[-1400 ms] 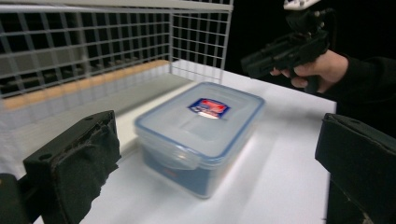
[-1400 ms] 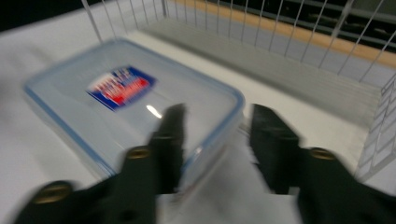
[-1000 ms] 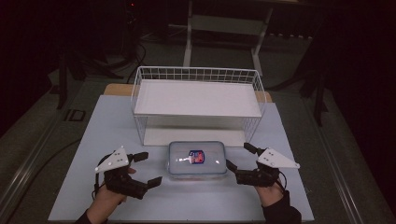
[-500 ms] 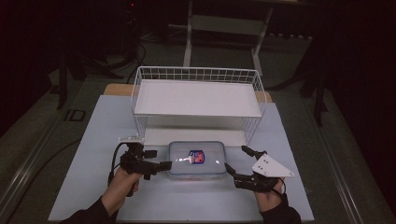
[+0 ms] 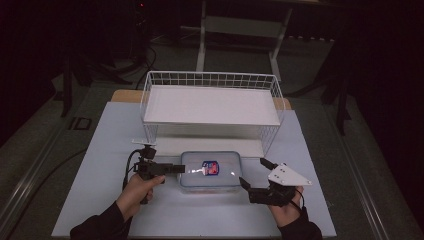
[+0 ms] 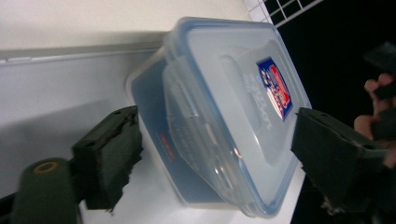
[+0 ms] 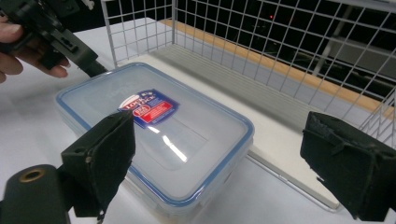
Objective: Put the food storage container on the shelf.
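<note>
A clear rectangular plastic food container [image 5: 210, 170] with a blue-rimmed snap lid and a red-and-blue label lies flat on the pale grey surface [image 5: 100, 150], just in front of a white wire shelf rack [image 5: 210, 100] that stands at the far side. The container sits between the two hands, roughly centred on the near half of the surface.

The left gripper [image 5: 177, 169] is turned on its side and reaches in from the left; its tip lies at the container's left short edge, over the lid's rim. In the left gripper view its two black jaws straddle the container [image 6: 224, 116], one at each side of the box's end, with gaps visible between the pads and the plastic (so no grip on it). Its jaws have just been closing, and stand part-way in, with the container's end between them.

The right gripper [image 5: 252, 173] rests low beside the container's right end, near it but apart, with the grey three-cornered plate on top. In the right gripper view its jaws stand spread wide, nothing between the pads; the container [image 7: 154, 135] lies ahead of them, and the left gripper [image 7: 91, 65] shows at the far corner of the lid.
</note>
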